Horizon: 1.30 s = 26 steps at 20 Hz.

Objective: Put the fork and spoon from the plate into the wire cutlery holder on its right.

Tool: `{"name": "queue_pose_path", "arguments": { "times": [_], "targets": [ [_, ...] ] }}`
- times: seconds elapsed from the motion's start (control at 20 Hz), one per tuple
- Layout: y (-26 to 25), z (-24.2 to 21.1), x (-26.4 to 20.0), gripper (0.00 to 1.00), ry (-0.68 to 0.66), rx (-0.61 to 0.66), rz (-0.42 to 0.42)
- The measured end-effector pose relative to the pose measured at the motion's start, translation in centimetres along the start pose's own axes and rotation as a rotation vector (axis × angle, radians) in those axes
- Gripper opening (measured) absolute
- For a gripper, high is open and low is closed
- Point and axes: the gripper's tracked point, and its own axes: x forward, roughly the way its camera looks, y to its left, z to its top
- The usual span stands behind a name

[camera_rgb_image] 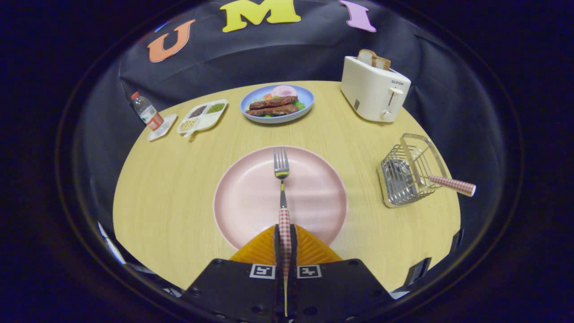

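Between the fingers of the hand-held gripper [285,244], pinched by its checked handle over the pink plate [251,197], sits the fork [281,179], while another checked-handled utensil, probably the spoon [450,184], already rests in the wire cutlery holder [406,172] to the right.

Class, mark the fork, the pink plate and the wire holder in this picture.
fork [281,167], gripper view, on its tines beyond the gripper [285,240], which is shut on its handle.
pink plate [242,197], gripper view, on bare surface left of the fork.
wire holder [406,179], gripper view, on its front wires.
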Motion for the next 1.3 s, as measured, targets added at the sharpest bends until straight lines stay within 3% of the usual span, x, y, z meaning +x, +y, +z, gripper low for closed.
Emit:
{"name": "queue_pose_path", "arguments": {
  "times": [0.35,0.55,0.9,1.3],
  "targets": [
    [-7.0,7.0,-8.5,0.03,0.029,0.021,0.031],
    [-12.1,8.2,-11.1,0.03,0.114,0.019,-0.001],
    [-16.5,7.5,-10.9,0.03,0.368,0.157,-0.015],
    [-18.1,8.0,-9.3,0.03,0.573,0.206,-0.046]
  ]
}}
